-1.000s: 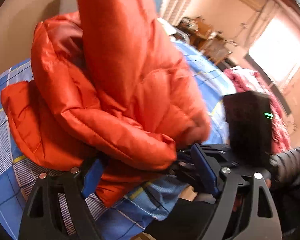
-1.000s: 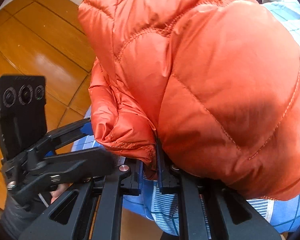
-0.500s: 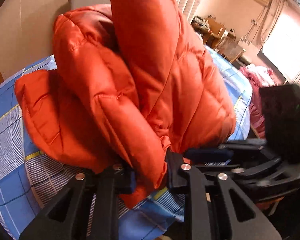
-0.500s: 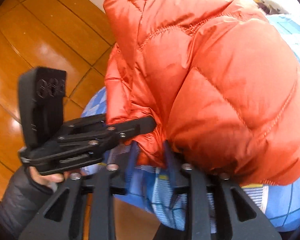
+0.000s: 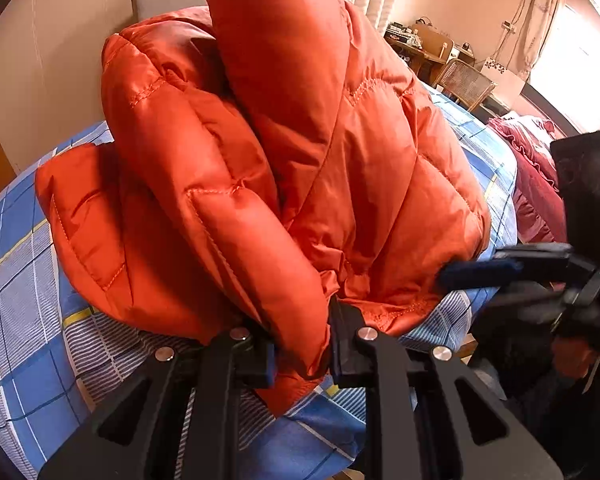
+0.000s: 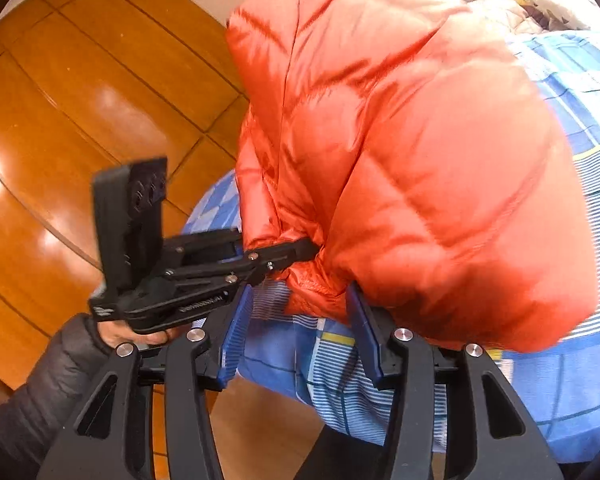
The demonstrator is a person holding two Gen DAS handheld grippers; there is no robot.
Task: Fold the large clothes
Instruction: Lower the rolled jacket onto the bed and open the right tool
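A puffy orange down jacket (image 5: 340,184) lies bunched and doubled over on the bed. My left gripper (image 5: 302,346) is shut on a thick fold at its near edge. The right wrist view shows the same jacket (image 6: 420,160), with the left gripper (image 6: 300,250) clamped on the hem from the left. My right gripper (image 6: 298,332) sits just below that hem and its jaws are opening. The blue pads (image 6: 236,336) stand apart and do not press the cloth, which hangs just above and between them. One right pad (image 5: 480,270) shows at the jacket's right edge.
The bed has a blue plaid sheet (image 5: 28,280) and its near corner (image 6: 340,392) lies under my grippers. Wooden floor (image 6: 80,120) lies to the left. A hand in a dark sleeve (image 6: 60,360) holds the left gripper. Red bedding (image 5: 536,184), a desk and a chair (image 5: 460,80) stand beyond.
My left gripper has gone from wide open to shut on the jacket's fold. My right gripper has let go of the hem, opened, and drawn back and up a little.
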